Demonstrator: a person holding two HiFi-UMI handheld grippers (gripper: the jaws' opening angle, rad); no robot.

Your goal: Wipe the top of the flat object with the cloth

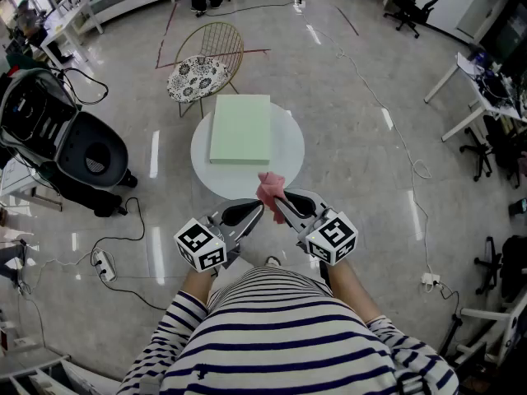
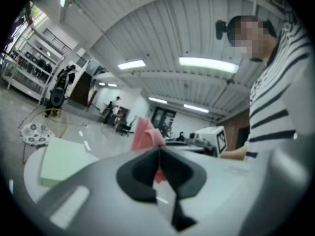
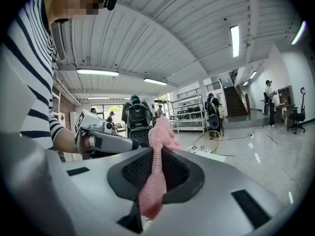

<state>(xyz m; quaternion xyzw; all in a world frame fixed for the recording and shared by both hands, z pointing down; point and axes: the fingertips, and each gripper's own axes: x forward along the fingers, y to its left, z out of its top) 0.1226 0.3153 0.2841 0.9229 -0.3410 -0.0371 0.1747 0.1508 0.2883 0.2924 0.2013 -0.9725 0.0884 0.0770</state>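
Observation:
A pale green flat object (image 1: 240,128) lies on the round white table (image 1: 290,151); in the left gripper view the green object (image 2: 61,159) sits low on the left. A pink cloth (image 1: 270,189) hangs at the table's near edge. My right gripper (image 1: 278,204) is shut on it, and in the right gripper view the cloth (image 3: 156,176) runs between the jaws and droops below them. My left gripper (image 1: 257,211) is shut, its tips right beside the cloth (image 2: 146,134). I cannot tell whether they touch it. Both grippers are short of the green object.
A wire chair with a patterned cushion (image 1: 202,66) stands behind the table. A black machine (image 1: 70,138) sits on the floor at the left, with a power strip (image 1: 103,262) and cables near it. Desks and office chairs line the right side.

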